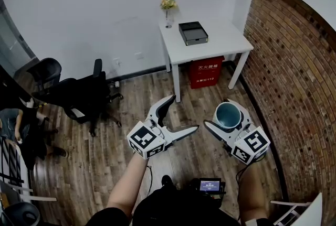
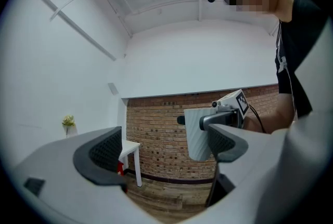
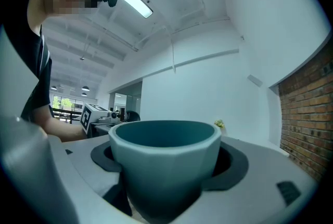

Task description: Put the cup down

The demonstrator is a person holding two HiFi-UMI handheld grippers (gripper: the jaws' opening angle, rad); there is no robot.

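One cup [image 3: 164, 166] between jaws of right tool [image 1: 219, 113]

We see open floor [image 1: 142, 99] ahead of the left tool [image 1: 184, 113] and the right tool [image 1: 218, 113] (bulkier with the cup [image 1: 228, 115] clamped in it). The tabletop [image 1: 226, 41] is bare at front and right; a black box [image 1: 193, 33] and flower vase [image 1: 168, 11] occupy its back, and a red box [image 1: 206, 72] sits underneath. Brick wall [image 1: 294, 62] hems our right, office chairs [image 1: 79, 96] our left.
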